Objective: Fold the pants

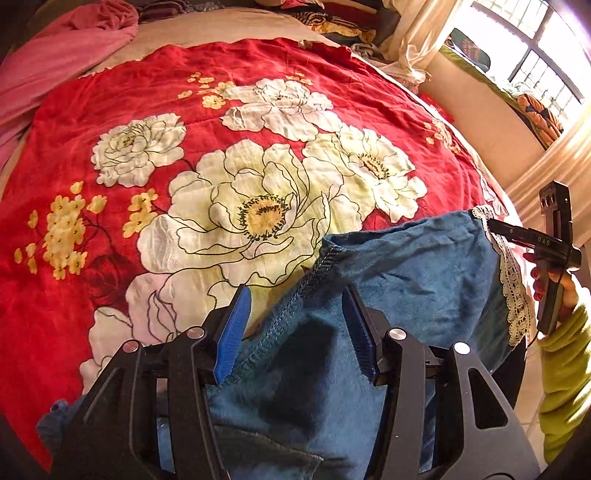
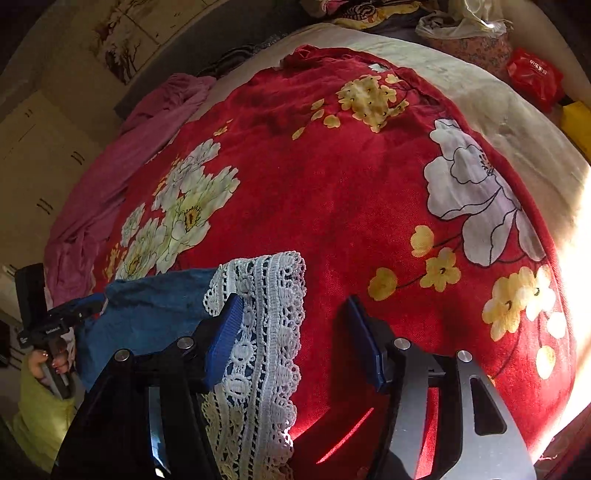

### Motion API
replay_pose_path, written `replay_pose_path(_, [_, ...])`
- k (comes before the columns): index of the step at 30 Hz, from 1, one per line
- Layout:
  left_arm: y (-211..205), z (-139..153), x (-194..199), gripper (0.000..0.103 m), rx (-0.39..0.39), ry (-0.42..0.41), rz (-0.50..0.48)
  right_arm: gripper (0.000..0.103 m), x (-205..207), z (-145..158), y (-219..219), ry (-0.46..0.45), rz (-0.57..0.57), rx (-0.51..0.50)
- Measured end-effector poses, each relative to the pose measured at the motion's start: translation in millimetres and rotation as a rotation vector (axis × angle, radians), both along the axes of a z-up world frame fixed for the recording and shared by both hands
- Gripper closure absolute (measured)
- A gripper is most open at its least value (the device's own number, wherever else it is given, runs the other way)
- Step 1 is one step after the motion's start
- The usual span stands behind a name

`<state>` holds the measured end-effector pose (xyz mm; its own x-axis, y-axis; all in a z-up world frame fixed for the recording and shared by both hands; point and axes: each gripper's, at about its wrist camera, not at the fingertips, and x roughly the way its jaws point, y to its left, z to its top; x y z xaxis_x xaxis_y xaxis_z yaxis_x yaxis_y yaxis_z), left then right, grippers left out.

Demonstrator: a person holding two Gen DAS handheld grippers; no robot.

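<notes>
The blue pants (image 1: 406, 266) lie bunched on the near edge of the bed (image 1: 258, 92). Both grippers, left (image 1: 297, 328) and right (image 2: 295, 339), are let go, fingers apart. Folding looks barely begun.

A: What carries everything here?

B: A bed (image 1: 229, 26), its top a pale beige sheet (image 2: 480, 96). Spread across most of it lies a red blanket (image 1: 258, 62) printed with large white flowers and small yellow blossoms.

A: Anything else lying on it?

B: A crumpled pink cloth (image 1: 74, 48) runs along one edge, partly on the sheet, touching the blanket's border. Blue pants (image 1: 406, 273) with a white lace hem (image 2: 266, 295) lie over the near part of the blanket. At the far end sit bunched fabrics (image 2: 461, 26) and a red packet (image 2: 532, 77), beside the sheet's edge.
</notes>
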<state>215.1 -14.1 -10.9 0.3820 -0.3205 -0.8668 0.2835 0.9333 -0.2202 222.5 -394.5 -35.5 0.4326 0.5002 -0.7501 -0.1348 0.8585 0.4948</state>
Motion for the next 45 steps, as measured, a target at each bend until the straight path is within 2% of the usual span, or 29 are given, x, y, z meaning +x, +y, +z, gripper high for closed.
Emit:
replay_pose_path(2, [-2, -14, 9, 0.060, -0.011, 0.041, -0.006, 0.064, 2, 1, 6, -0.004, 0.032, 0.007])
replay_pose_path(4, [-2, -24, 14, 0.060, -0.043, 0.064, -0.002, 0.067, 1, 3, 10, -0.015, 0.050, 0.007])
replay_pose_path(6, [-1, -27, 15, 0.060, -0.106, 0.073, 0.003, 0.070, -2, 5, 9, -0.031, 0.060, 0.010])
replay_pose_path(8, [-4, -23, 13, 0.067, -0.176, 0.083, -0.013, 0.077, -8, 10, 9, -0.051, 0.069, 0.002])
replay_pose_path(9, [-8, -20, 11, 0.073, -0.198, 0.082, -0.039, 0.078, -12, 14, 12, -0.073, 0.090, -0.001])
replay_pose_path(10, [-14, -18, 8, 0.074, -0.196, 0.074, -0.063, 0.083, -15, 18, 16, -0.095, 0.116, -0.006])
replay_pose_path(13, [-26, -22, 6, 0.075, -0.136, 0.079, -0.067, 0.084, -15, 13, 24, -0.082, 0.138, -0.050])
replay_pose_path(14, [-26, -24, 9, 0.075, -0.137, 0.086, -0.057, 0.084, -11, 7, 24, -0.063, 0.133, -0.050])
replay_pose_path(17, [-17, -27, 16, 0.087, -0.175, 0.104, -0.003, 0.084, -5, -6, 19, -0.029, 0.098, 0.015])
replay_pose_path(19, [-10, -25, 18, 0.093, -0.209, 0.111, 0.028, 0.090, -10, 2, 20, -0.060, 0.116, 0.024])
replay_pose_path(24, [-17, 7, 14, 0.096, -0.157, 0.012, 0.019, 0.092, -16, 49, 21, -0.207, 0.142, 0.014])
replay_pose_path(29, [-23, 32, 34, 0.096, -0.125, -0.069, 0.038, 0.092, 13, 85, 27, -0.306, 0.131, -0.087])
replay_pose_path(31, [-29, 33, 45, 0.096, -0.100, -0.081, 0.048, 0.092, 31, 86, 30, -0.318, 0.130, -0.138])
replay_pose_path(33, [-35, 27, 55, 0.096, -0.068, -0.088, 0.059, 0.092, 51, 76, 37, -0.290, 0.138, -0.224])
replay_pose_path(36, [-39, 1, 70, 0.096, -0.019, -0.050, 0.092, 0.091, 76, 41, 47, -0.203, 0.164, -0.312])
replay_pose_path(39, [-40, -28, 75, 0.092, 0.017, -0.013, 0.097, 0.084, 89, 10, 51, -0.139, 0.169, -0.367])
replay_pose_path(42, [-37, -34, 70, 0.092, 0.005, -0.033, 0.089, 0.072, 88, 12, 42, -0.143, 0.139, -0.339])
replay_pose_path(43, [-34, -32, 68, 0.088, -0.022, -0.027, 0.091, 0.054, 84, 17, 37, -0.150, 0.111, -0.353])
replay_pose_path(44, [-29, -28, 66, 0.085, -0.053, -0.023, 0.099, 0.044, 78, 25, 32, -0.165, 0.086, -0.363])
replay_pose_path(45, [-24, -22, 61, 0.076, -0.078, -0.030, 0.105, 0.044, 68, 36, 26, -0.190, 0.074, -0.345])
